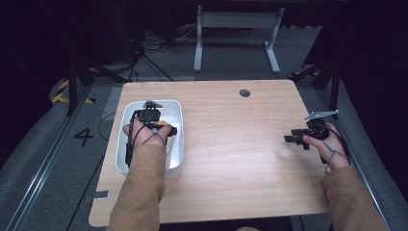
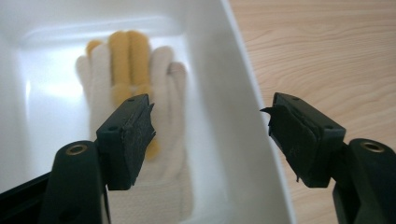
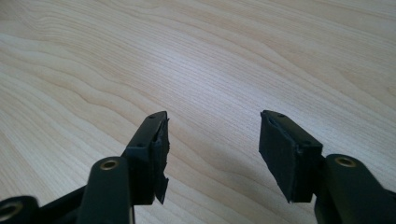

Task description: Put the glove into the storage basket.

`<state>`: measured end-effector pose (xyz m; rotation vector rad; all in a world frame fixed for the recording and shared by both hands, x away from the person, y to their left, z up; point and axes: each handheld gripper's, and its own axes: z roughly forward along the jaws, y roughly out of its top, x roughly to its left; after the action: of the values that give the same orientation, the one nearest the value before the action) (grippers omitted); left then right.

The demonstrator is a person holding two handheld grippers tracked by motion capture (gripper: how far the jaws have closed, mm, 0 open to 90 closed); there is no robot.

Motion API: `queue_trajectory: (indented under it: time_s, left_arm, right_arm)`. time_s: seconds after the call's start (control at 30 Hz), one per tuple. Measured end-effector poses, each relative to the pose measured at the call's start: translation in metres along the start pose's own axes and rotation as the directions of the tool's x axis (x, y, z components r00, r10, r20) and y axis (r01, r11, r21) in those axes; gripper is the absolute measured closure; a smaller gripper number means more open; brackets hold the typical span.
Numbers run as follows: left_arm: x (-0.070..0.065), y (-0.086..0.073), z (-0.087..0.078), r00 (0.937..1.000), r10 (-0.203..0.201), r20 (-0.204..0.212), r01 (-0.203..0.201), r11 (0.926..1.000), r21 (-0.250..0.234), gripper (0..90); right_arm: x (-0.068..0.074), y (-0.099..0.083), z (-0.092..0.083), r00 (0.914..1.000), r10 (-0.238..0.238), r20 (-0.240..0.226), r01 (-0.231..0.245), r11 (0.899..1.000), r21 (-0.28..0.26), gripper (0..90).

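1. The left gripper (image 2: 210, 135) has its jaws spread wide with nothing between them. In the left gripper view one jaw hangs over the inside of the white tub (image 2: 243, 140), the other over the bare wood beyond the tub's rim, so the rim runs through the gap.
2. Beneath that gripper, on the floor of the tub, lies a cream knitted glove (image 2: 159, 112) with yellow-orange fingers, flat and blurred; its fingertips point toward the tub's far wall.
3. In the high view the left gripper (image 1: 166, 129) sits over the tub (image 1: 175, 159), held by the left hand (image 1: 144, 132) in a tan sleeve that comes in across the tub's near end. A small patch of orange shows beside the gripper there.
4. The right gripper (image 3: 212, 149) also has its jaws apart and empty, above plain wood grain.
5. In the high view the right gripper (image 1: 294, 138) is far from the tub, near the opposite edge of the wooden table (image 1: 231, 159), jaws pointing back toward the tub, held by the right hand (image 1: 329, 144).
6. The tub stands at the table's left edge; a small dark round grommet (image 1: 245, 93) sits at the far edge, well apart from the tub.
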<state>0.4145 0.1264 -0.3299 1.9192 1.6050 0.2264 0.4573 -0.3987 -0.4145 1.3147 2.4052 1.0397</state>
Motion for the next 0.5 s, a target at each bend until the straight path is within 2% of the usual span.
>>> queue_trajectory:
  time_s: [0.13, 0.23, 0.33, 0.43, 0.5]
  left_arm:
    - [-0.02, -0.003, -0.006, 0.996, 0.07, 0.054, -0.068, 0.997, -0.038, 30.5]
    - [-0.037, -0.006, -0.009, 0.986, 0.135, 0.097, -0.13, 0.9897, -0.061, 30.4]
    - [-0.053, -0.012, -0.01, 0.9663, 0.211, 0.147, -0.201, 0.9762, -0.082, 30.1]
    - [-0.068, -0.019, -0.007, 0.9407, 0.278, 0.194, -0.264, 0.9598, -0.095, 29.8]
    - [-0.076, -0.023, -0.003, 0.9127, 0.341, 0.225, -0.328, 0.9401, -0.094, 29.6]
  right_arm:
    - [0.001, -0.003, -0.002, 0.9994, -0.008, -0.033, 0.008, 1.0, -0.023, 48.0]
    - [0.002, -0.005, -0.004, 0.998, -0.016, -0.062, 0.013, 0.999, -0.05, 49.0]
    - [0.004, -0.007, -0.005, 0.9953, -0.036, -0.09, 0.029, 0.997, -0.077, 48.1]
    - [0.004, -0.008, -0.006, 0.9939, -0.056, -0.096, 0.047, 0.995, -0.093, 46.7]
    - [0.005, -0.008, -0.006, 0.9929, -0.068, -0.097, 0.058, 0.993, -0.101, 46.5]
